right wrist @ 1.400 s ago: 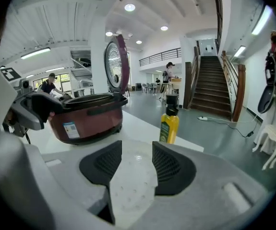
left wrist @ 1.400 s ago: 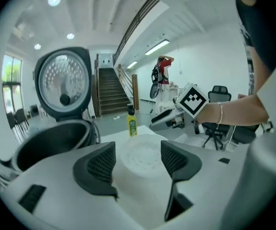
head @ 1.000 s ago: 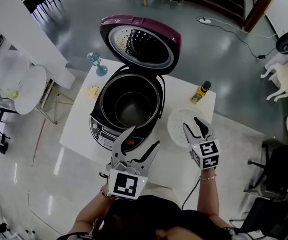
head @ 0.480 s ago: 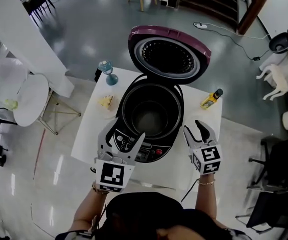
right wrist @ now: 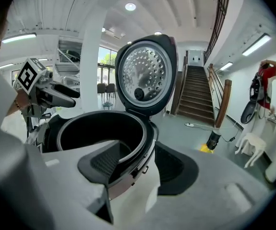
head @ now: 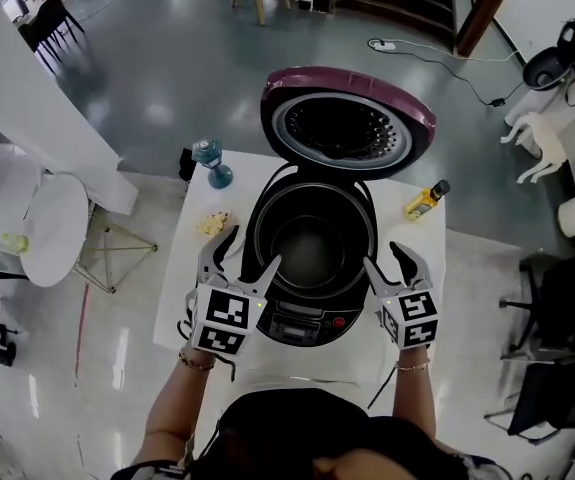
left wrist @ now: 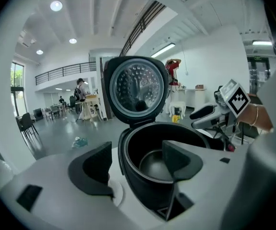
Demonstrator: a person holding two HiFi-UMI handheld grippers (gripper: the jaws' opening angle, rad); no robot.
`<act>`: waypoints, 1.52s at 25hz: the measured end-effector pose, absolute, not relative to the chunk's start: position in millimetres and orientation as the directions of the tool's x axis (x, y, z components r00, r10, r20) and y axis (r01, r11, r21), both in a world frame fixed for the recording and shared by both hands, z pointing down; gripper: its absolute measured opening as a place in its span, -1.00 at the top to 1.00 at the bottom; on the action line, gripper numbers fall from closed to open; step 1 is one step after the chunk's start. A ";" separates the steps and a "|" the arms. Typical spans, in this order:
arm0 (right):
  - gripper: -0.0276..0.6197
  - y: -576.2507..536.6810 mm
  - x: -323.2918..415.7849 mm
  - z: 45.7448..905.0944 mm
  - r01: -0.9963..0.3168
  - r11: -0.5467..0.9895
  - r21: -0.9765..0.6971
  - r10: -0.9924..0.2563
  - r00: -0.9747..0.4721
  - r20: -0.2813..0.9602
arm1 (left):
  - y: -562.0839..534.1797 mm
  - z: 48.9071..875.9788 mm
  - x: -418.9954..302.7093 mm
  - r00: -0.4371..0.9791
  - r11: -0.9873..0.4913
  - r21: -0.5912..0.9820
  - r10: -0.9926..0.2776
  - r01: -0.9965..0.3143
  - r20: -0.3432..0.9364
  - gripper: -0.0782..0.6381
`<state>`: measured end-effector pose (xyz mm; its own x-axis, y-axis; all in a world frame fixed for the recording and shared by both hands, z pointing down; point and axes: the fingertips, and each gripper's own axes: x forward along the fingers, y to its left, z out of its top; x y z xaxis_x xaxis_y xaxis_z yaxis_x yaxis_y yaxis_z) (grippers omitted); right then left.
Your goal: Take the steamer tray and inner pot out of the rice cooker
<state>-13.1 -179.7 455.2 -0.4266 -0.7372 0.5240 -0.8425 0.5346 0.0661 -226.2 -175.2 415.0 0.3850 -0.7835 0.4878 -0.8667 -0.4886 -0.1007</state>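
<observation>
The rice cooker [head: 307, 320] stands on a white table [head: 179, 303] with its purple lid [head: 347, 128] swung up. The dark inner pot [head: 308, 249] sits inside and looks empty. My left gripper [head: 249, 252] is open at the cooker's left side; in the left gripper view the pot [left wrist: 153, 166] rim runs between the jaws. My right gripper [head: 386, 258] is at the right side, and its jaws have just been opening with the cooker's rim [right wrist: 147, 138] between them, pads not pressing. The steamer tray is not clearly visible; something white shows under the right jaws.
A blue glass [head: 210, 158] stands at the table's far left corner, with a small plate of yellow food [head: 214, 224] nearer me. A yellow bottle [head: 425, 200] sits at the far right corner. A round white side table [head: 52, 228] is at the left, dark chairs [head: 557, 308] at the right.
My left gripper has moved from in front of the control panel to the cooker's left rim. My right gripper has left the white tray on the table and come to the right rim.
</observation>
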 end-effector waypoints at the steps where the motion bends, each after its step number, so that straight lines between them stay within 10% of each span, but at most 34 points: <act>1: 0.25 -181.9 -14.1 457.4 -0.845 0.529 0.078 -0.735 -0.411 0.540 | -180.2 422.8 -226.1 0.391 -0.510 -0.099 -0.757 -0.855 0.523 -0.10; 15: 0.06 -229.3 -37.0 500.0 -0.658 0.674 0.336 -0.509 -0.083 0.857 | -238.0 479.2 -218.7 0.313 -0.690 -0.147 -0.494 -0.709 0.812 -0.10; 29: 0.07 -258.4 -30.8 524.2 -0.588 0.673 0.448 -0.486 0.104 0.868 | -259.9 507.6 -223.5 0.212 -0.681 -0.186 -0.455 -0.708 0.865 0.02; 38: 0.38 -259.5 -44.5 494.0 -0.680 0.608 0.410 -0.591 -0.042 0.805 | -265.3 502.0 -233.5 0.185 -0.620 -0.198 -0.497 -0.759 0.848 0.28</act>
